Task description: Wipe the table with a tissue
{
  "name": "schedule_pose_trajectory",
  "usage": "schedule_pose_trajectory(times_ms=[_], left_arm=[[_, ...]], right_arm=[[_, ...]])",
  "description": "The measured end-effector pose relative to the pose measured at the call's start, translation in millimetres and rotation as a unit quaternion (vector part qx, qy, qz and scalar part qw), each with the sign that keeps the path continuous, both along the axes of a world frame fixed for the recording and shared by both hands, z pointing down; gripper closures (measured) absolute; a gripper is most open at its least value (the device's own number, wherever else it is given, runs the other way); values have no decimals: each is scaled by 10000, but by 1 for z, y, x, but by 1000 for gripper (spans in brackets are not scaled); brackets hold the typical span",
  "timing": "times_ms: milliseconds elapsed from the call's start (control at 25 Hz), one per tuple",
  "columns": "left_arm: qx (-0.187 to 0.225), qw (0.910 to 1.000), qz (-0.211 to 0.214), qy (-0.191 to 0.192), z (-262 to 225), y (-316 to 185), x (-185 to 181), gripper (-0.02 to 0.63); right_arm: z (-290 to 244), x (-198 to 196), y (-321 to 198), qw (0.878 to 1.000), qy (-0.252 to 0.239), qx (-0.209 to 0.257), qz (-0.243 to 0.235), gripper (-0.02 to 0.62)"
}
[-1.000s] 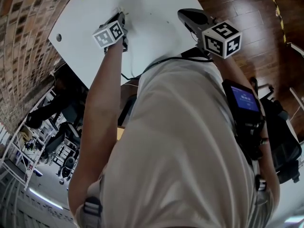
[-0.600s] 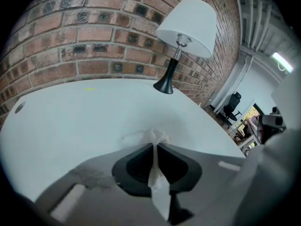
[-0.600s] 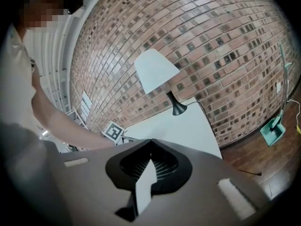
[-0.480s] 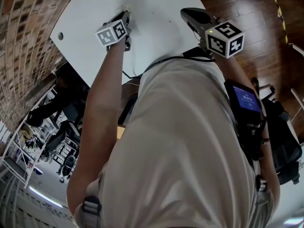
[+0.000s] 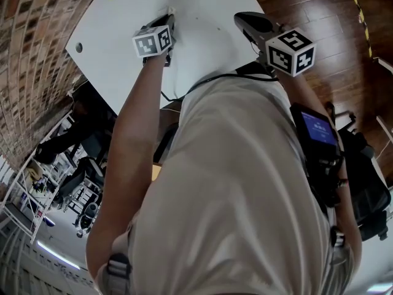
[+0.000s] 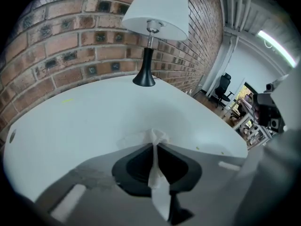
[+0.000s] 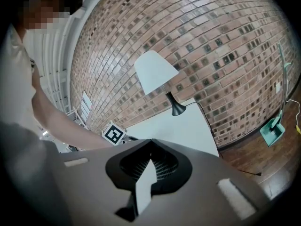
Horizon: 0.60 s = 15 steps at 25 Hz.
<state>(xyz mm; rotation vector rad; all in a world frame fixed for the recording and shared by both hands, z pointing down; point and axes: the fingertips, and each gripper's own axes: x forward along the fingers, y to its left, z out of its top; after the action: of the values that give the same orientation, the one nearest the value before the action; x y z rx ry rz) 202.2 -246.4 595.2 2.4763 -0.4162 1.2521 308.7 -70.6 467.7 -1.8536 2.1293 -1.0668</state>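
Seen from the head camera, a flat white rectangular tabletop [image 5: 120,23] lies between a red-brown brick wall [image 5: 27,60] and a dark wooden plank floor [image 5: 325,8]. The person's bare left arm reaches over the near edge. The left gripper [image 5: 170,16], a dark tool with a square-marker cube, has its tip down on the middle of the tabletop. A scrap of thin white paper tissue [image 5: 171,9] shows at that tip. The right gripper [image 5: 247,21], also dark with a marker cube, hangs at the right edge of the tabletop. A pale beige shirt [image 5: 233,189] fills the foreground. From the left gripper's own camera, the two black jaws are shut on the tissue. It is pinched upright between them, and its crumpled front end touches the white surface just ahead of the tips. A table lamp with a white shade and slim black stem [image 6: 151,32] stands at the far edge against the bricks. A black office chair [image 6: 224,85] sits past the right corner. From the right gripper's camera, its jaws are closed tip to tip, raised above the table. The lamp is ahead at the far edge, and the left gripper's marker cube is low on the left. A teal dustpan [image 7: 272,126] leans at the wall on the floor.
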Motion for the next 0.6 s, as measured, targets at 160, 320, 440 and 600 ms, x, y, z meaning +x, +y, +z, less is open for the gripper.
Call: schedule_pose_trajectory(times_ms=[160,320,440,600], left_arm=[[-185,9996,189,52,5,7,3,575],[-550,9976,414,90,4,36,10,575],[-941,9945,420,187,5,60,13,575],[-984,9932,295,555,0,83,6,574]], right_arm=[[1,1,0,10000,-23,14,-20,588],[1,1,4,10000,-51,8,-52,588],[0,-1,4,9999,-82,19,-71,588],[-6,-6,-2,9999,-93,68,-73,588]])
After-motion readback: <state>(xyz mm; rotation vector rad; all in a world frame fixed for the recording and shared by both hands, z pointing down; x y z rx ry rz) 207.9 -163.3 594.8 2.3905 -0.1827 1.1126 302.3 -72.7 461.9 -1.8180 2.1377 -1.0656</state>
